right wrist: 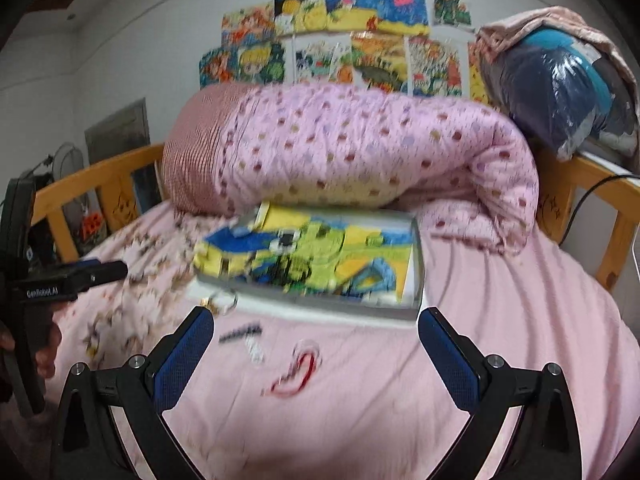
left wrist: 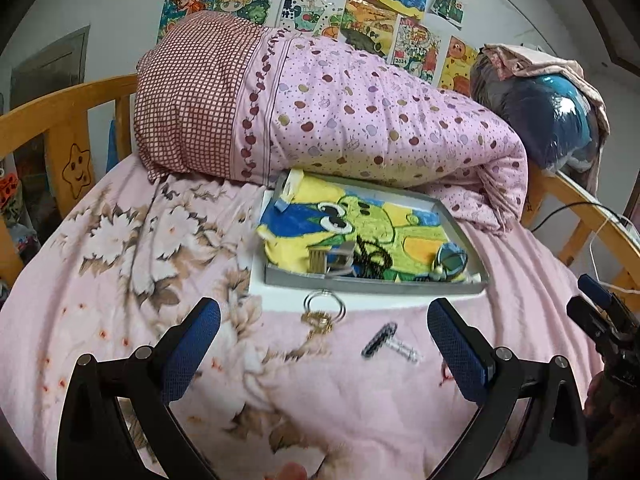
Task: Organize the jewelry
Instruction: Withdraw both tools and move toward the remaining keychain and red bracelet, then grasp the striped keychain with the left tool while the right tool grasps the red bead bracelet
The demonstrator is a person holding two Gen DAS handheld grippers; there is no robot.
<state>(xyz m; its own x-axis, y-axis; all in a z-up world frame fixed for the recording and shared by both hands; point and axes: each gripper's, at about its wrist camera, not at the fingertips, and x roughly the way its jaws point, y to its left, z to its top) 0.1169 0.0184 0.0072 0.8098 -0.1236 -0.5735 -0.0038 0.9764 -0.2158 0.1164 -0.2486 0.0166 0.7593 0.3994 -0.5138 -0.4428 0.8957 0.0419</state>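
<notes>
A grey tray [left wrist: 452, 289] lined with a yellow cartoon towel [left wrist: 360, 224] sits on the pink bedsheet and holds several jewelry pieces, among them a black chain [left wrist: 370, 258]. In front of it lie a silver ring with a gold charm [left wrist: 323, 312] and a black and clear hair clip [left wrist: 390, 344]. My left gripper [left wrist: 324, 340] is open and empty just before them. The right wrist view is blurred: the tray [right wrist: 418, 264], the ring [right wrist: 224, 302], the clip [right wrist: 244, 336] and a red bracelet [right wrist: 298, 372] show. My right gripper [right wrist: 316, 344] is open and empty above the bracelet.
A rolled pink quilt [left wrist: 340, 120] lies behind the tray. A wooden bed rail [left wrist: 60, 120] runs around the bed. A blue bagged bundle [left wrist: 556, 120] sits at the right rail. The other gripper shows at the far right in the left wrist view [left wrist: 604, 320] and at the left in the right wrist view [right wrist: 60, 280].
</notes>
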